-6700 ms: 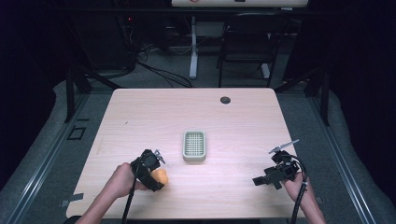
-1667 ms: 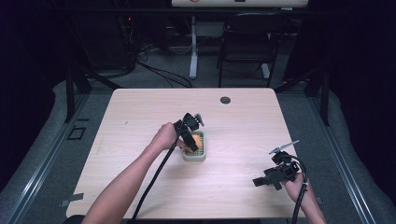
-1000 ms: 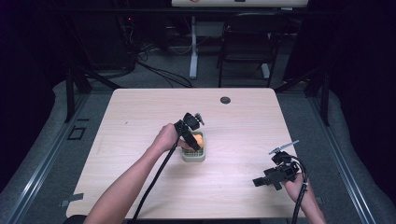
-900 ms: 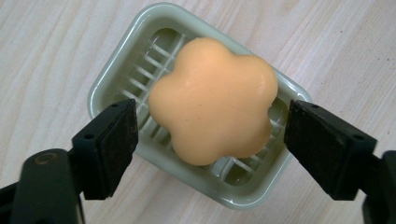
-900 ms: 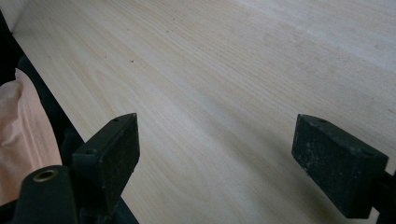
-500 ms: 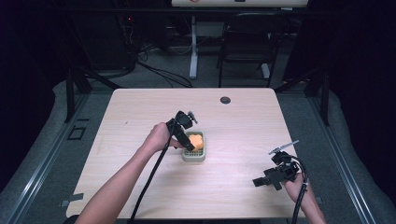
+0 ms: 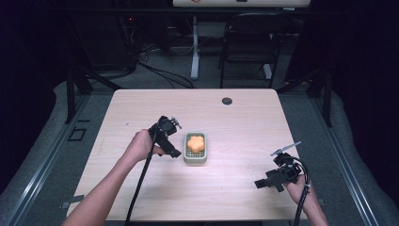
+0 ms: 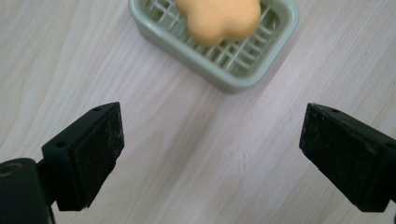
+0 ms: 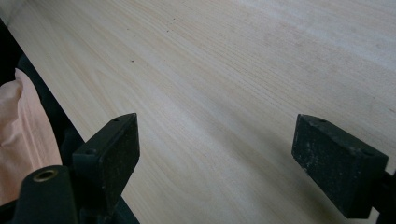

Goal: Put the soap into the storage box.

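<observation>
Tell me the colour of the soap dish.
Pale grey-green soap dish, with a slatted grid floor; clearest in the left gripper view.

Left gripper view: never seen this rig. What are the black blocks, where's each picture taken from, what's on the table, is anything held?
No robot here: a person holds a two-jaw hand-held gripper in each hand. The black blocks are that tool's own jaws, filmed by a camera riding on it. The high view looks down from above the person's side; forearms enter from the bottom.

On the wooden table sits a pale green soap dish with an orange flower-shaped soap lying on its grid. A small dark round fitting sits near the far edge.

The left hand-held gripper is just beside the dish. Its jaws have just been opening; in its own view they stand wide with bare wood between them, and the dish lies beyond. So the soap is released.

The right hand-held gripper rests near the table's front right, jaws apart, holding nothing.
</observation>
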The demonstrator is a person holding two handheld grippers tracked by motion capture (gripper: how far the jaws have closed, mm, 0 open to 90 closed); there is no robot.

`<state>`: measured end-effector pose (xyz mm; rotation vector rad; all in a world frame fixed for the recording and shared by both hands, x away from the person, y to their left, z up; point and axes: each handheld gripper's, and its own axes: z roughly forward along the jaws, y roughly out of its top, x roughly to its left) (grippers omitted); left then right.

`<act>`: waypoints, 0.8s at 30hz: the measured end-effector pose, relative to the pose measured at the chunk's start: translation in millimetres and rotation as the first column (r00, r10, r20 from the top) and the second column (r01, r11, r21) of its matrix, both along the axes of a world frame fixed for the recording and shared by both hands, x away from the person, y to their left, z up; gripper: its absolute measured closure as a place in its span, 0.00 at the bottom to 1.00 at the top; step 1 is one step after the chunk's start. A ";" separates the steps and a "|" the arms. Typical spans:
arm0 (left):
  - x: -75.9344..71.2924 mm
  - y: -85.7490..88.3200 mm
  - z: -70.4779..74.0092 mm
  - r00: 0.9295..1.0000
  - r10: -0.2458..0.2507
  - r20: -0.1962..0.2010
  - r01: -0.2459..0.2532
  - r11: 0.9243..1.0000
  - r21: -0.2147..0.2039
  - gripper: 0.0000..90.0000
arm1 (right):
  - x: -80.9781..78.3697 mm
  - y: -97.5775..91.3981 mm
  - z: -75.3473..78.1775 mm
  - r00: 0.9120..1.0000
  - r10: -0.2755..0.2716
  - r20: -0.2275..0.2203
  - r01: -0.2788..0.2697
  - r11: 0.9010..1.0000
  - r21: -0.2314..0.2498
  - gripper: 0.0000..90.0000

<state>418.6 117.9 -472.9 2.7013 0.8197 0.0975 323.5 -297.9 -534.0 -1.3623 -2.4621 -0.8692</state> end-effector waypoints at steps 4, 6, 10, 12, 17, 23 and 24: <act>-7.6 15.8 -0.7 1.000 0.027 0.002 -0.027 1.000 -0.005 0.06 | 0.0 0.0 0.3 1.000 0.003 0.001 -0.003 1.000 0.002 0.17; -11.1 22.9 -0.7 0.999 0.036 0.002 -0.036 0.999 -0.007 0.06 | 0.0 -0.4 0.3 1.000 0.003 0.004 -0.003 1.000 -0.007 0.17; -18.9 34.6 -1.8 0.998 0.066 0.010 -0.066 0.998 -0.017 0.05 | 0.2 -0.7 0.3 1.000 0.009 0.002 -0.009 1.000 -0.012 0.17; -22.5 39.5 -2.5 0.997 0.071 0.011 -0.070 0.997 -0.017 0.04 | 0.2 -0.7 0.3 1.000 0.009 0.004 -0.009 1.000 -0.012 0.17; -33.1 49.5 -7.4 0.996 0.086 0.015 -0.086 0.996 0.001 0.02 | -2.3 1.8 -0.9 0.999 -0.035 0.014 0.035 0.999 0.006 0.17; -45.2 65.7 -14.5 0.995 0.101 -0.003 -0.101 0.995 0.007 0.00 | -2.2 1.2 -0.8 0.999 -0.031 0.015 0.031 1.000 0.000 0.17; -47.2 68.3 -15.4 0.994 0.105 -0.008 -0.105 0.994 0.009 0.00 | -1.8 1.1 -1.0 1.000 -0.026 0.012 0.026 1.000 0.006 0.17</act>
